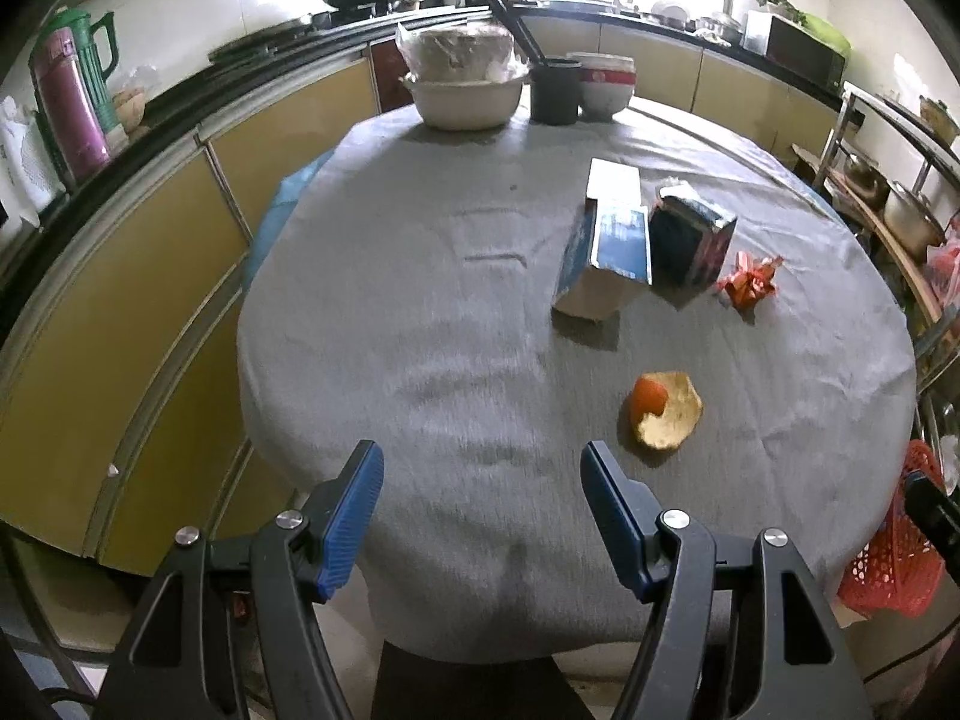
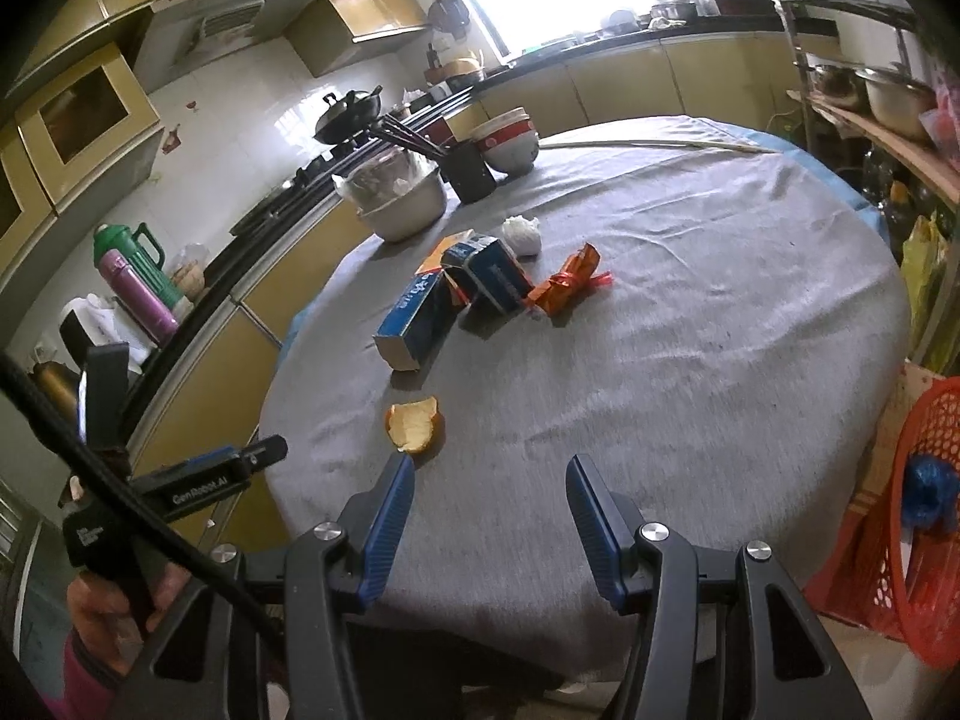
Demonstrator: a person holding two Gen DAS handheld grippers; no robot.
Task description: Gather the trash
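An orange peel (image 1: 665, 410) lies on the grey tablecloth (image 1: 456, 312), just ahead and right of my open, empty left gripper (image 1: 482, 468). Further back stand a blue and white carton (image 1: 606, 252), a dark blue carton (image 1: 690, 237) and a crumpled red wrapper (image 1: 750, 281). In the right wrist view my right gripper (image 2: 490, 480) is open and empty at the table's near edge, with the peel (image 2: 416, 423) just ahead to its left. Beyond lie the cartons (image 2: 420, 312) (image 2: 492, 273), the orange-red wrapper (image 2: 567, 279) and a white crumpled tissue (image 2: 521, 234).
A red mesh basket (image 2: 918, 516) stands off the table's right side, with something blue inside. At the table's far edge are a covered bowl (image 1: 465, 81), a black cup with chopsticks (image 1: 555, 90) and stacked bowls (image 1: 606, 84). Yellow cabinets run along the left; a shelf rack stands on the right.
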